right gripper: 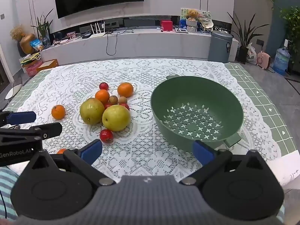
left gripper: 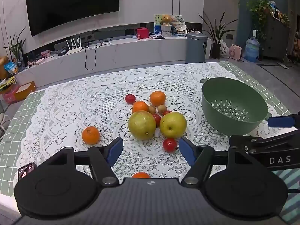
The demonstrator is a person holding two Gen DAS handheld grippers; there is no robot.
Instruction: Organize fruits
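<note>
My table (right gripper: 262,101), under a green checked cloth, carries a white lace cover (right gripper: 142,150). On the lace lie two yellow-green pears (right gripper: 116,118), four oranges (right gripper: 125,89) with a fifth nearest me, small red fruits (right gripper: 106,136), two brown ones (right gripper: 122,99), and a green colander (right gripper: 196,93).

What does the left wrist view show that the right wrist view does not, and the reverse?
Only the left wrist view shows a phone at the table's near left edge. Only the right wrist view shows the colander's near handle and a white paper beside it. Both show the empty green colander, two pears, the oranges and both tools, left tool and right tool, open and empty.
</note>
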